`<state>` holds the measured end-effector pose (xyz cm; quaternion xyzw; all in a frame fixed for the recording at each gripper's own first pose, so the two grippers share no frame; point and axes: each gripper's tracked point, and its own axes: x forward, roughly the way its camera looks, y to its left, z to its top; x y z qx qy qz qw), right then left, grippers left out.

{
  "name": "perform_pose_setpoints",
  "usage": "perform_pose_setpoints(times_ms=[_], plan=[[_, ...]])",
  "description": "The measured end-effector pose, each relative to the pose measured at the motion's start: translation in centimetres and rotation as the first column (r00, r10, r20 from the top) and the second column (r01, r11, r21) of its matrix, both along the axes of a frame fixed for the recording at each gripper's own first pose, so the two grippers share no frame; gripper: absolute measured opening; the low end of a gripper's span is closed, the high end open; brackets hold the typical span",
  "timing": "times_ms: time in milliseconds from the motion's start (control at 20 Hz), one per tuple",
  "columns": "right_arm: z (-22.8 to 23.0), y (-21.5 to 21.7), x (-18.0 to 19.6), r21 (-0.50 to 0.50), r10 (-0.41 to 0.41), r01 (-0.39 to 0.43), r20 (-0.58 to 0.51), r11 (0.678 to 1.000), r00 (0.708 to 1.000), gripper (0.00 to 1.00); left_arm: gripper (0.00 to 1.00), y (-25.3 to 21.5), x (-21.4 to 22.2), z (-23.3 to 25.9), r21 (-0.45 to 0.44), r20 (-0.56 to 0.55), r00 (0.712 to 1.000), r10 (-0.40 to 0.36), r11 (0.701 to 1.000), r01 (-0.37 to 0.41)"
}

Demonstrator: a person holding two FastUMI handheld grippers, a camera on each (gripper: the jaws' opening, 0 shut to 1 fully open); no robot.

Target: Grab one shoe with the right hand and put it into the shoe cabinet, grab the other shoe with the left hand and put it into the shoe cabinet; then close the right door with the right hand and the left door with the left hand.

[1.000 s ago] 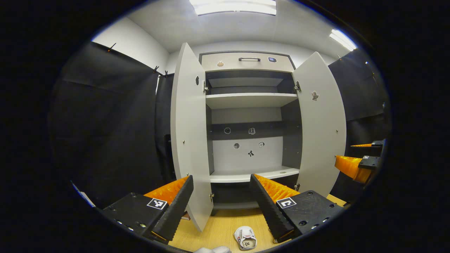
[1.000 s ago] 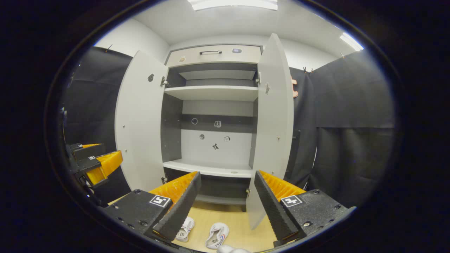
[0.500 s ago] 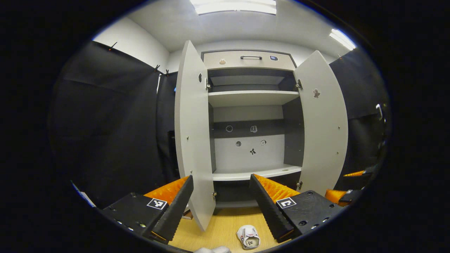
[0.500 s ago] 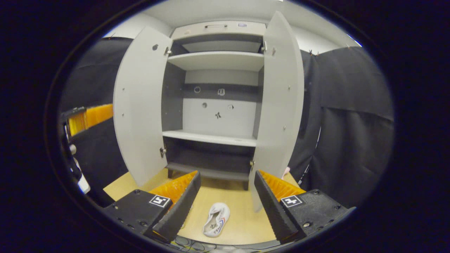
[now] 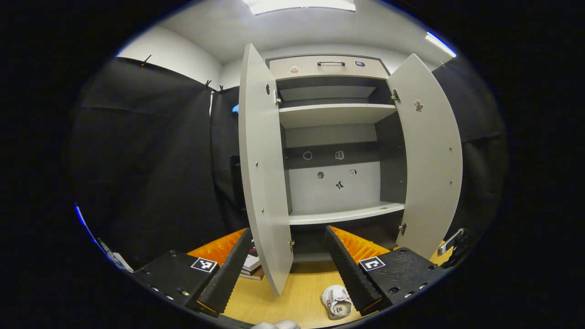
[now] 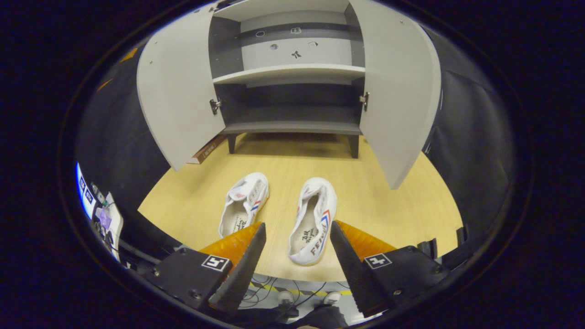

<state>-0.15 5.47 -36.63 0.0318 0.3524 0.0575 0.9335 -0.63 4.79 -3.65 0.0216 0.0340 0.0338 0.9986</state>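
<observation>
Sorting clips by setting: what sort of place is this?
Likely a staged recording booth: a shoe cabinet with both doors open on a wood floor, black cloth wall, two white shoes.

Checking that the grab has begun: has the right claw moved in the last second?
Yes. The right claw has tipped down: the cabinet slid up its view, and both shoes now lie ahead, the right shoe between its open fingers.

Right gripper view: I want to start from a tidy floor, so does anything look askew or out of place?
Nothing stands out. Two white shoes lie on the wooden floor, the left shoe angled slightly toward the right shoe. Both cabinet doors stand open; books sit beside the cabinet.
</observation>
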Motion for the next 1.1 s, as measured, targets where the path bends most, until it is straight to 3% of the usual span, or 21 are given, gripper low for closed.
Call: perform_pose_setpoints(times_ms=[250, 450, 550, 600, 800, 900, 1050, 1100], plan=[[-4.8, 2.4, 3.2, -0.001, 0.012, -0.012, -0.034, 1.000, 0.999, 0.88, 1.00, 0.0, -0.1, -0.2, 0.007, -0.010, 1.000, -0.001, 1.000, 0.001], [-8.3, 1.9, 6.0, -0.028, -0.022, 0.020, -0.074, 0.999, 0.997, 0.83, 0.96, 0.2, -0.3, -0.2, 0.015, -0.015, 1.000, 0.002, 1.000, -0.002], [-9.0, 1.6, 7.5, -0.034, -0.033, 0.031, -0.069, 0.999, 0.997, 0.82, 1.00, 0.4, -0.3, -0.3, 0.023, -0.018, 1.000, 0.013, 1.000, -0.012], [-9.3, 1.6, 8.2, -0.043, -0.033, 0.030, -0.066, 0.999, 0.997, 0.81, 0.96, 0.4, -0.3, -0.4, 0.022, -0.022, 1.000, 0.015, 1.000, -0.014], [-10.4, 1.8, 11.3, -0.052, -0.008, 0.007, -0.021, 0.999, 1.000, 0.73, 1.00, 0.4, 0.2, -0.9, 0.023, -0.037, 0.999, 0.019, 1.000, -0.018], [-11.2, 0.8, 12.0, -0.099, -0.003, 0.001, -0.021, 0.995, 1.000, 0.68, 0.96, -0.1, 0.9, -1.4, 0.021, -0.053, 0.999, 0.007, 1.000, -0.006], [-11.2, 0.6, 12.6, -0.047, -0.020, 0.019, -0.009, 0.999, 1.000, 0.45, 0.96, -0.9, 1.2, -1.2, 0.023, -0.050, 0.999, -0.003, 1.000, 0.005], [-11.1, 0.5, 12.5, -0.017, -0.021, 0.021, -0.017, 1.000, 1.000, 0.28, 0.96, -1.2, 1.2, -1.3, 0.022, -0.054, 0.999, -0.007, 1.000, 0.009]])
